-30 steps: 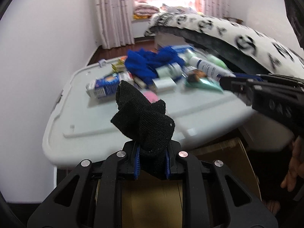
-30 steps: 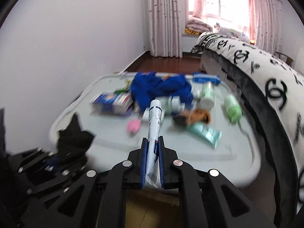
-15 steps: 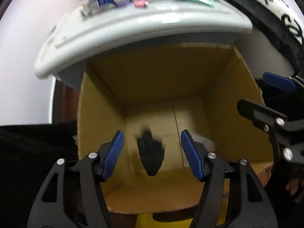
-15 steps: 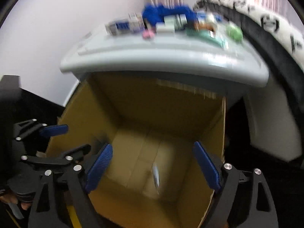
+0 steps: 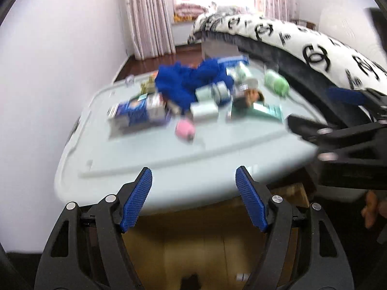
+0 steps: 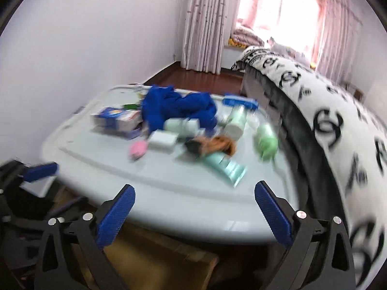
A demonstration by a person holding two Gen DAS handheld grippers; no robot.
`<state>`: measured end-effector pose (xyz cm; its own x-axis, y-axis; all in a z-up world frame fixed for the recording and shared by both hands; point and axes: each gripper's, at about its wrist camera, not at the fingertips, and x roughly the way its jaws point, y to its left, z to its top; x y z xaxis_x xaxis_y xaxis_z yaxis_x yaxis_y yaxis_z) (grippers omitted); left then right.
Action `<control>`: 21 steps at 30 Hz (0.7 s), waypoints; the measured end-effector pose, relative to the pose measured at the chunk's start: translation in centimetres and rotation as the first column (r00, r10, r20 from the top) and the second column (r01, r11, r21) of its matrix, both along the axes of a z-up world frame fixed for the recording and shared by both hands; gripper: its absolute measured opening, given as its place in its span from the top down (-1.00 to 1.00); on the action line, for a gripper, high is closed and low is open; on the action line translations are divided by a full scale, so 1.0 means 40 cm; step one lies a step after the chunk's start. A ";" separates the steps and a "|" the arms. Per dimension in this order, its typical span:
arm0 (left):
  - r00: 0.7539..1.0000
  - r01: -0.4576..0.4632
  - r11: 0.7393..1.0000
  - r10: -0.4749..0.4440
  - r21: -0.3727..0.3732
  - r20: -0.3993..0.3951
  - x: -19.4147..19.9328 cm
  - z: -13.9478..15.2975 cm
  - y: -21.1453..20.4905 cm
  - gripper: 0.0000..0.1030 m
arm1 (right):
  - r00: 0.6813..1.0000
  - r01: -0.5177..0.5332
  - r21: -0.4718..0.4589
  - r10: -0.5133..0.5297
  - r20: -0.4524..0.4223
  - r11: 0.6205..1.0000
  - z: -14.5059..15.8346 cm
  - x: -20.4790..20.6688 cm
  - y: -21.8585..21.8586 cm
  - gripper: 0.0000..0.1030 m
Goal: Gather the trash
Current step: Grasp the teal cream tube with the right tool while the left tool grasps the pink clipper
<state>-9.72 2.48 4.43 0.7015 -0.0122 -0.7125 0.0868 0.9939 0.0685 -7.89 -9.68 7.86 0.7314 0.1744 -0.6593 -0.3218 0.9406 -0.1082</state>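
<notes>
Both views are blurred. My left gripper (image 5: pixel 192 171) hovers at the near edge of the pale box lid (image 5: pixel 121 159), jaws opening, nothing between them. My right gripper (image 6: pixel 194 186) is beside it, jaws opening wide and empty too. Trash lies on the lid beyond them: a blue cloth (image 5: pixel 188 82) (image 6: pixel 176 106), a blue-white carton (image 5: pixel 137 113), a pink item (image 5: pixel 185 129), a white box (image 6: pixel 162 140), a teal tube (image 6: pixel 225 166) and a green bottle (image 6: pixel 266 142). An open cardboard box (image 5: pixel 217 241) stands below the grippers, with something dark (image 5: pixel 191 280) at its bottom.
A bed (image 6: pixel 326 120) with a black-and-white patterned cover runs along the lid's right side. A white wall (image 5: pixel 48 72) stands close on the left. Curtains and a window are at the far end. A hand (image 5: pixel 370 207) shows at the right edge.
A second ago the left gripper was shut on a black cloth and the right on a white tube. Both opened over the cardboard box, the items fell in, and the grippers tilted back up towards the lid.
</notes>
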 end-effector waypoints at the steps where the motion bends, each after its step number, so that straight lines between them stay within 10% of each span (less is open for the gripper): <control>1: 1.000 -0.012 1.000 0.012 0.001 0.011 0.036 -0.010 -0.012 -0.36 | 1.000 -0.003 -0.021 0.003 -0.007 1.000 -0.018 0.045 -0.001 -0.90; 14: 0.995 -0.072 0.996 0.068 -0.047 -0.075 0.170 -0.118 -0.018 -0.36 | 0.964 -0.240 -0.078 0.229 -0.135 0.968 -0.194 0.314 -0.018 -0.85; 21: 0.997 -0.058 0.998 0.057 -0.022 -0.048 0.157 -0.112 -0.018 -0.36 | 0.932 -0.207 0.051 0.213 -0.293 0.977 -0.226 0.363 -0.019 0.21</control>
<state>-3.44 1.76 -0.06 0.6672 0.0099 -0.7448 0.0322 0.9986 0.0421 6.62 -10.46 -1.17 0.4500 0.3180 -0.8345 -0.5271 0.8489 0.0393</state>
